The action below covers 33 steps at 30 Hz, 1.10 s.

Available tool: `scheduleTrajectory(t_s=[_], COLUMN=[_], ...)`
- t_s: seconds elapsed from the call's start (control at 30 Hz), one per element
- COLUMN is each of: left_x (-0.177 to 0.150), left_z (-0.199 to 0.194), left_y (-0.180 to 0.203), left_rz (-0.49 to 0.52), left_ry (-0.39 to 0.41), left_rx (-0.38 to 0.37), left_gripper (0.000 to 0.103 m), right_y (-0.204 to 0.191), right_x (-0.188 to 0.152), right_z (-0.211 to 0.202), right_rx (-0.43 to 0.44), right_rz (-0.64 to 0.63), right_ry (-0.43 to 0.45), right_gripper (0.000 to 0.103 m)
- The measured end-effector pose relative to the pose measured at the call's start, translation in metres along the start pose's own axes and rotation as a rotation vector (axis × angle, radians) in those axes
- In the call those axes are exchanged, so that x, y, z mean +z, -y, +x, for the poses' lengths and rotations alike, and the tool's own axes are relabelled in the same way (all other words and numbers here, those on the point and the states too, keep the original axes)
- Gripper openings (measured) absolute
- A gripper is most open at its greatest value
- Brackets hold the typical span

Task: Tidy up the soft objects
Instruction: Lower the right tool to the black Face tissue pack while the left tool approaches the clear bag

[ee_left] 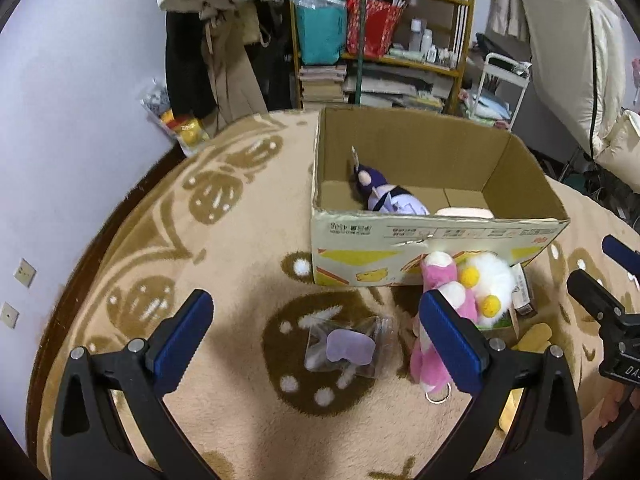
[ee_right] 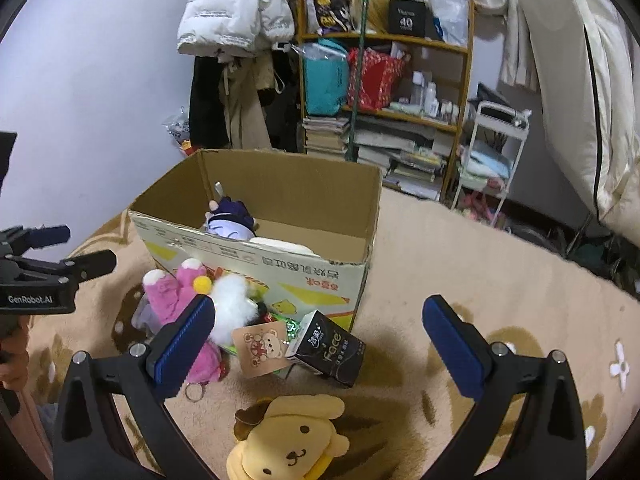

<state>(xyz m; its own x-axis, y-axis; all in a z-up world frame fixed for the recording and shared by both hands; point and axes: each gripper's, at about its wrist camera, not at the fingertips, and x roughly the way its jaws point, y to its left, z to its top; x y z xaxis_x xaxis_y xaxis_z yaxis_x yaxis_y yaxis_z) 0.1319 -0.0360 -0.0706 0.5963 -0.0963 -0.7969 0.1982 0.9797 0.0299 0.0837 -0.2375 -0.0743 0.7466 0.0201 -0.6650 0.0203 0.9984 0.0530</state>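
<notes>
Left wrist view: my left tool [ee_left: 320, 336] hangs with its blue pads spread wide and nothing between them, over the beige patterned rug [ee_left: 240, 240]. Low in the centre of the frame, a clear bag with a lilac plush piece [ee_left: 344, 350] lies on the rug between the pads. Just right of it lies a pink plush [ee_left: 436, 280], touching a white fluffy toy with yellow dots [ee_left: 492, 284]; both lean against the front wall of the open cardboard box [ee_left: 400, 236]. Inside the box, toward its left, lies a purple doll [ee_left: 384, 196].

In the right wrist view, my right tool [ee_right: 320, 338] is likewise wide and empty. A yellow dog plush [ee_right: 292, 444] lies at the bottom centre, and a black tissue pack [ee_right: 328, 348] sits near the box's front corner.
</notes>
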Motion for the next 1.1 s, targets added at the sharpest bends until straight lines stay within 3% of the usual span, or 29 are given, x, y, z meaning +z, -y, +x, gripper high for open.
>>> scheduleTrajectory(t_s=[0.13,0.23,0.53,0.67,1.1], left_x=[0.0,-0.002,-0.011,-0.014,-0.023], left_z=[0.019,0.032,0.063,0.074,0.1], left_y=[-0.002,-0.002,-0.007,-0.011,-0.015], left_rz=[-0.017,-0.021,-0.046,-0.058,-0.098], left_ry=[-0.066,-0.125,-0.26,-0.293,-0.383], left_rx=[-0.002,0.0,0.005,0.016,-0.059], left_gripper=[0.102,0.102,0.102,0.102,0.102], right_y=[0.009,0.016,0.026,0.03,0.052], right_x=[-0.002,-0.004,-0.016,-0.019,-0.03], right_z=[0.017,0.034,0.067,0.076,0.1], right_rx=[-0.012,0.015,0.029,0.03,0.003], right_rz=[0.041,0.081,0.155,0.184,0.293], right_ry=[-0.049,-0.107,-0.224,-0.248,-0.319], right_gripper=[0.103,0.091,0.091,0.091,0.09])
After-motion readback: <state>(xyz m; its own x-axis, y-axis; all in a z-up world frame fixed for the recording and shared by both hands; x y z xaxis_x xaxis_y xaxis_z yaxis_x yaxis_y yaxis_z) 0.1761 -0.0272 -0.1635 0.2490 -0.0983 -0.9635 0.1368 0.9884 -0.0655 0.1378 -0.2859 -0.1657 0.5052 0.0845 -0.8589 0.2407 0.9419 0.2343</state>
